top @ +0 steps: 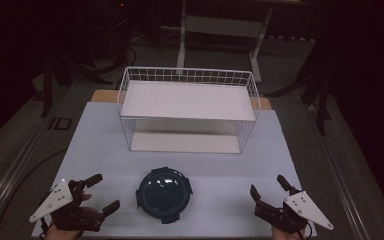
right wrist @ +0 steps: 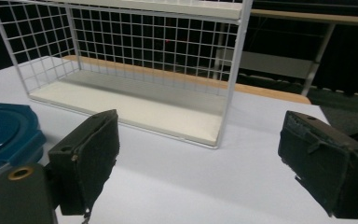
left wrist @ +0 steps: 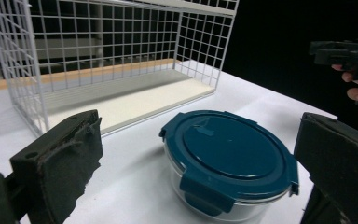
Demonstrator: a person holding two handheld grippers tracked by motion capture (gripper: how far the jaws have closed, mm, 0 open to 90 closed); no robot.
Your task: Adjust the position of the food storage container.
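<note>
A round clear glass container with a dark teal clip-on lid (top: 163, 194) sits closed near the middle of the desk's near edge, on the white desk surface (top: 90, 135). Behind it, toward the far edge, stands a white wire-mesh rack with two white shelves (top: 187, 107), both bare. The left gripper (top: 94, 196) rests at the near left corner, jaws spread wide, holding nothing. The right gripper (top: 267, 191) rests at the near right corner, jaws likewise wide apart and unladen. The container lies between them, touching neither.
</note>
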